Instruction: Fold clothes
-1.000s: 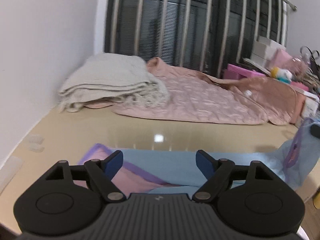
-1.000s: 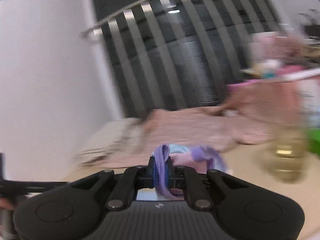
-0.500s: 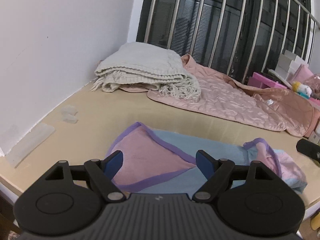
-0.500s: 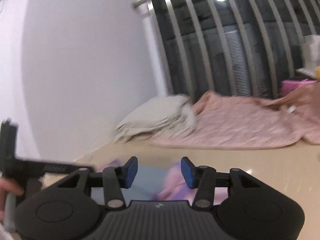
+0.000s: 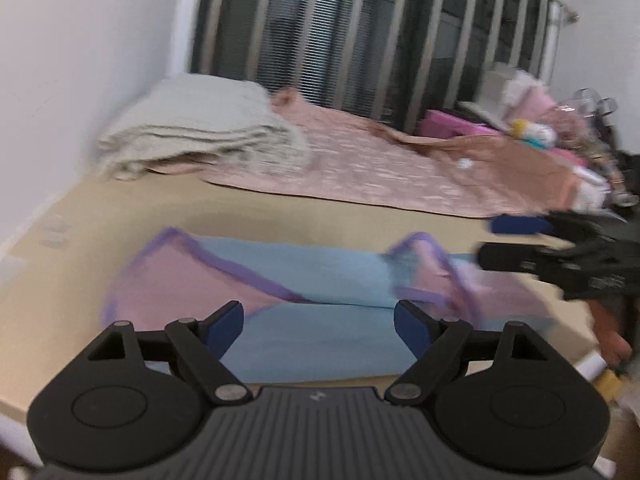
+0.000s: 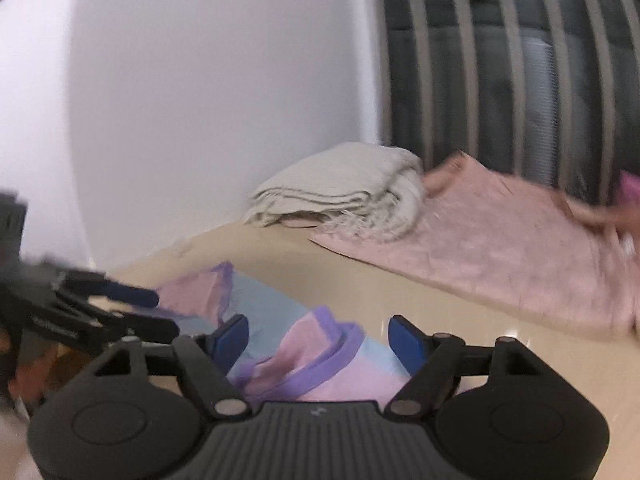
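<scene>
A light blue and pink garment with purple trim [image 5: 312, 280] lies partly folded on the beige table [image 5: 120, 216]; the same garment [image 6: 304, 344] fills the near part of the right wrist view. My left gripper [image 5: 319, 322] hovers open above its near edge, nothing between the pads. My right gripper [image 6: 318, 340] is opening over the garment's crumpled pink end, and its pads do not press the cloth. The right gripper [image 5: 496, 240] also shows at the right edge of the left wrist view, and the left gripper [image 6: 160, 316] at the left of the right wrist view.
A folded cream knitted blanket [image 5: 200, 136] rests on a pink quilted cover [image 5: 380, 176] at the back of the table, by the white wall and a barred window [image 5: 360, 40]. Pink boxes and toys [image 5: 528, 128] crowd the far right. A hand [image 5: 612, 332] holds the right gripper.
The right gripper, shut on the purple-trimmed end a second ago, has opened and let it go; that end now lies on the table. The right view swung left. The left gripper stayed open.
</scene>
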`<state>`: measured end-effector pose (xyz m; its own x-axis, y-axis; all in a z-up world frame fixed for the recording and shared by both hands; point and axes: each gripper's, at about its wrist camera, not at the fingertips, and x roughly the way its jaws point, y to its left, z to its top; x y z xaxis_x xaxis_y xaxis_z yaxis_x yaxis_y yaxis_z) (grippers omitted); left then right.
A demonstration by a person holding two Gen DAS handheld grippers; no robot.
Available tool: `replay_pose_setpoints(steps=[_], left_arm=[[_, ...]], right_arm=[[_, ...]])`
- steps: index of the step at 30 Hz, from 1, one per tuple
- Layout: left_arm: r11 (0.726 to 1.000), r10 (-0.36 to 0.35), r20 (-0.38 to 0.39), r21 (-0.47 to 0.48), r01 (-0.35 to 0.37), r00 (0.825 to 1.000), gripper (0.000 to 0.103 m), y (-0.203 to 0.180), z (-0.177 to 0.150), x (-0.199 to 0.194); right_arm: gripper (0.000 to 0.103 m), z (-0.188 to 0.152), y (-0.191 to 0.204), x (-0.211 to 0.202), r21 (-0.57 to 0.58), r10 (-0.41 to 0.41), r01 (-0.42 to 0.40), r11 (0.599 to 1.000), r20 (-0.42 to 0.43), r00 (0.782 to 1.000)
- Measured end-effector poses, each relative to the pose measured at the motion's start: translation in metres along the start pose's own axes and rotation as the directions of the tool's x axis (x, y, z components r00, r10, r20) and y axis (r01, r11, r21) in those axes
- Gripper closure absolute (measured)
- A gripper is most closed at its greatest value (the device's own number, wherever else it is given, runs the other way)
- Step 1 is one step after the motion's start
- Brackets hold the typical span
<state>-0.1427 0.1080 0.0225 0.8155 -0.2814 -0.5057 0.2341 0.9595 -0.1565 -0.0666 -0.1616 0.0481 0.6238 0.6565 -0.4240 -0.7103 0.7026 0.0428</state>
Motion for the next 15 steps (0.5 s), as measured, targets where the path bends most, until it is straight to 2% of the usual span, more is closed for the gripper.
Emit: replay_pose_setpoints(steps=[2, 5, 8, 9, 11, 13, 14, 15], left_arm=[[0.998, -0.061, -0.007, 0.026, 0.062, 0.998, 0.019, -0.008, 0.000, 0.002], [0.990, -0.091, -0.038, 0.109, 0.095, 0.995, 0.019, -0.025, -0.003, 0.012], [0.980, -0.069, -0.089, 0.179, 0.084, 0.994, 0.023, -0.041, -0.007, 0.028], [0.976, -0.042, -0.093, 0.211, 0.061, 0.995, 0.032, -0.047, -0.008, 0.032], [0.976, -0.002, -0.095, 0.215, 0.023, 0.996, 0.043, -0.050, -0.007, 0.039], [0.986, -0.002, -0.100, 0.167, 0.018, 0.995, 0.053, -0.046, -0.002, 0.045], [0.987, -0.002, -0.098, 0.161, 0.018, 0.995, 0.054, -0.045, -0.001, 0.047], [0.986, 0.004, -0.095, 0.168, 0.013, 0.995, 0.054, -0.046, -0.001, 0.048]], right_arm=[[0.027, 0.015, -0.015, 0.016, -0.046, 0.052, -0.055, 0.997, -0.063, 0.997], [0.031, 0.027, -0.032, 0.051, -0.022, 0.120, -0.125, 0.992, -0.161, 0.980], [0.047, 0.025, -0.034, 0.077, -0.023, 0.137, -0.148, 0.989, -0.247, 0.959], [0.065, 0.022, -0.032, 0.083, -0.030, 0.135, -0.148, 0.988, -0.273, 0.953], [0.085, 0.016, -0.029, 0.085, -0.033, 0.129, -0.144, 0.989, -0.281, 0.951], [0.089, 0.014, -0.028, 0.082, -0.029, 0.138, -0.151, 0.988, -0.261, 0.955], [0.094, 0.015, -0.027, 0.077, -0.029, 0.146, -0.158, 0.987, -0.253, 0.956], [0.095, 0.016, -0.026, 0.073, -0.029, 0.154, -0.166, 0.986, -0.245, 0.957]])
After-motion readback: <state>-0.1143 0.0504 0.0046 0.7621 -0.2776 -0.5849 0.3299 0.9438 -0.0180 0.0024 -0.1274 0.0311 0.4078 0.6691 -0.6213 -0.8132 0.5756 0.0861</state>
